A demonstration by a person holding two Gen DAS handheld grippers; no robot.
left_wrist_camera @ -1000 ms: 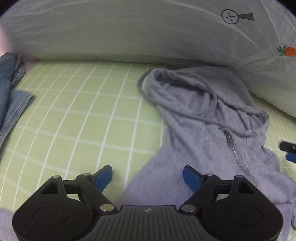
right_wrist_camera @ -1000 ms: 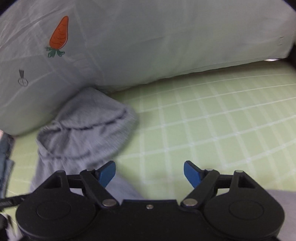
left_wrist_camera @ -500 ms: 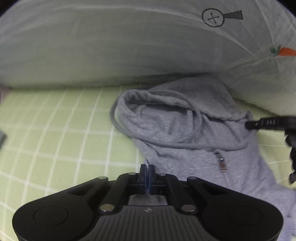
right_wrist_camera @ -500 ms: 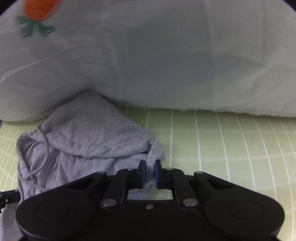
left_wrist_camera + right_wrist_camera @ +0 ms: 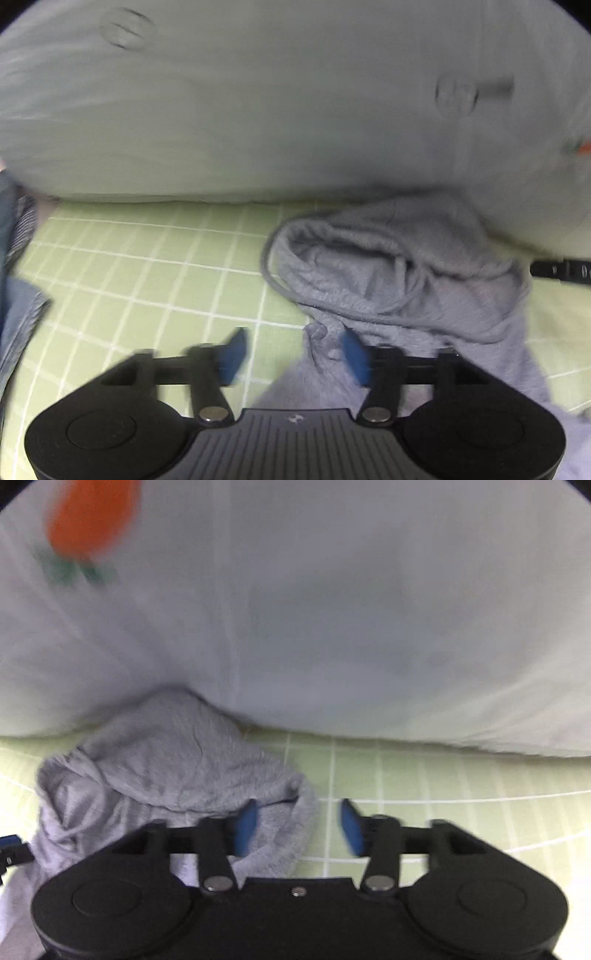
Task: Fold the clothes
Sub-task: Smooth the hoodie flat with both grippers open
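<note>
My left wrist view is smeared: the left gripper's (image 5: 295, 350) blue pads (image 5: 233, 352) blur, and 2 printed marks on the pale quilt (image 5: 258, 110) are unreadable. The grey hoodie's (image 5: 406, 280) body runs under the gripper housing and off the lower edge. A denim garment (image 5: 18, 295) is cut by the left edge. On my right wrist view, the carrot print (image 5: 88, 520) blurs, and the hoodie's (image 5: 166, 760) lower part is hidden.
</note>
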